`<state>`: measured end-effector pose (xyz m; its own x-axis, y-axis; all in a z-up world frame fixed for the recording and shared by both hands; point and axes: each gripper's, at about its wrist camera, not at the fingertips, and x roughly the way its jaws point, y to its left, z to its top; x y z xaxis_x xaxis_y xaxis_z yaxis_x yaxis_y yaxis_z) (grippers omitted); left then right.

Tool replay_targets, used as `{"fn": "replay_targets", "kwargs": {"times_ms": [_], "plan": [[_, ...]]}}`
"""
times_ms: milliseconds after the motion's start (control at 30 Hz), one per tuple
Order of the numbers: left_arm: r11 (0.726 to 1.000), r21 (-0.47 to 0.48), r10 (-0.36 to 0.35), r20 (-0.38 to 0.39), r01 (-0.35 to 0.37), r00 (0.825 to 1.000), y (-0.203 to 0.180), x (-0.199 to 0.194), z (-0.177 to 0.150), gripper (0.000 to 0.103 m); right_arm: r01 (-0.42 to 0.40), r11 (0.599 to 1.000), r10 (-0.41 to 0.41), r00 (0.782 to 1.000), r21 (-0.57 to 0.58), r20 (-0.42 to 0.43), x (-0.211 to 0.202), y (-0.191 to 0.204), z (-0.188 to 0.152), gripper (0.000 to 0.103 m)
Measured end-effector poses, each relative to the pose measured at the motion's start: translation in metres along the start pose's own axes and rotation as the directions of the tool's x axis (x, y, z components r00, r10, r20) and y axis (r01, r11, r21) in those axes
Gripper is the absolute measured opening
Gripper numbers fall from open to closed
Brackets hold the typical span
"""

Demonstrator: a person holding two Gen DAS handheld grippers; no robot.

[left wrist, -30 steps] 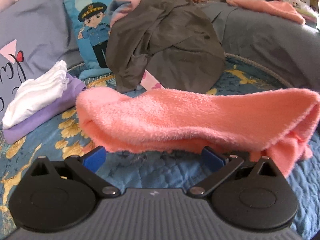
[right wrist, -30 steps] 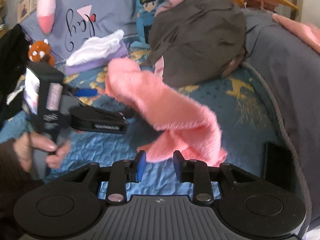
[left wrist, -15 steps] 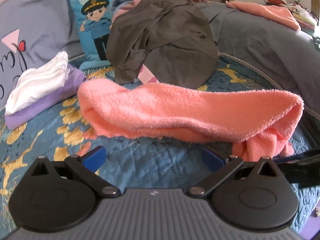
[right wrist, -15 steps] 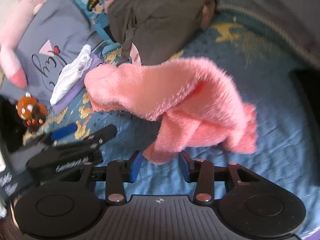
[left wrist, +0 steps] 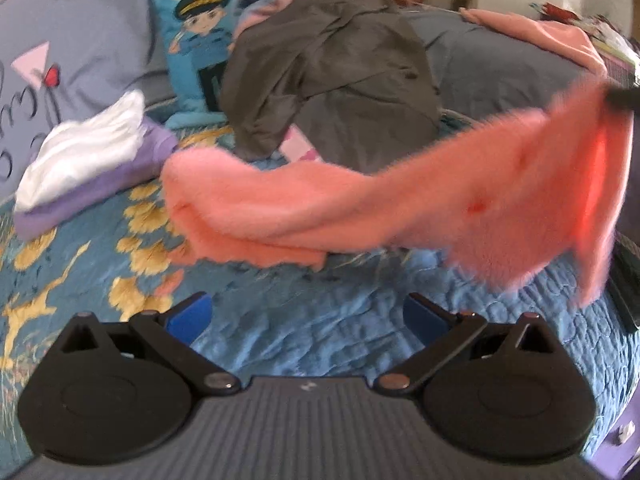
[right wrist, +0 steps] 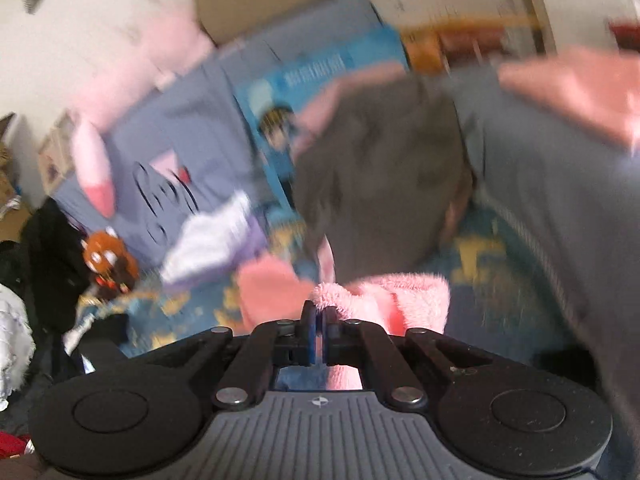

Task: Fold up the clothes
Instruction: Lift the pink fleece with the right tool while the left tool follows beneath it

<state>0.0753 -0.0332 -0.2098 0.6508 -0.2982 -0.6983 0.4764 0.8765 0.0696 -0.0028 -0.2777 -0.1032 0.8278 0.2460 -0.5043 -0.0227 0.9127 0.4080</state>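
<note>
Left wrist view: left gripper low over the blue quilt, jaws wide apart, holding nothing. Pink towel stretched across the bed just ahead, left end lying folded on the quilt, right end lifted high toward the frame's right edge, blurred. Grey garment heaped behind the towel, against a cartoon pillow. White and purple stack at left, well apart from the towel.

Right wrist view, heavily blurred: right gripper with jaws together, clamped on a bunched edge of the towel. Grey garment beyond. Orange plush toy at left.
</note>
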Motion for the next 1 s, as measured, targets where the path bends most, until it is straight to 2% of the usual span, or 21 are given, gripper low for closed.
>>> {"fn": "replay_targets", "kwargs": {"times_ms": [100, 233, 567, 733, 933, 1000], "plan": [[0.999, 0.04, -0.008, 0.018, 0.008, 1.0, -0.015, 0.001, 0.006, 0.103, -0.019, 1.0, 0.02, 0.999, -0.024, 0.049, -0.018, 0.004, 0.017, 0.003], [0.998, 0.07, -0.009, 0.032, 0.007, 0.999, -0.031, 0.002, 0.014, 0.103, -0.036, 0.998, 0.039, 0.996, -0.042, 0.079, -0.031, 0.007, 0.024, 0.003], [0.998, 0.044, -0.045, 0.049, 0.043, 0.998, -0.04, -0.005, 0.019, 0.103, -0.072, 0.995, 0.08, 0.991, -0.071, 0.108, -0.06, 0.002, 0.024, 0.003], [0.998, 0.01, -0.062, 0.055, 0.061, 0.997, -0.04, -0.007, 0.022, 0.103, -0.053, 0.991, 0.064, 0.994, -0.122, 0.086, -0.072, -0.002, 0.025, 0.003], [0.998, 0.003, -0.057, 0.087, 0.057, 0.995, -0.045, -0.011, 0.03, 0.103, -0.032, 0.993, 0.038, 0.997, -0.11, 0.06, -0.076, -0.01, 0.019, 0.003], [0.996, -0.006, -0.085, 0.107, 0.086, 0.991, -0.045, -0.016, 0.032, 0.103, -0.023, 0.995, 0.029, 0.998, -0.101, 0.058, -0.075, -0.011, 0.018, 0.003]]}}
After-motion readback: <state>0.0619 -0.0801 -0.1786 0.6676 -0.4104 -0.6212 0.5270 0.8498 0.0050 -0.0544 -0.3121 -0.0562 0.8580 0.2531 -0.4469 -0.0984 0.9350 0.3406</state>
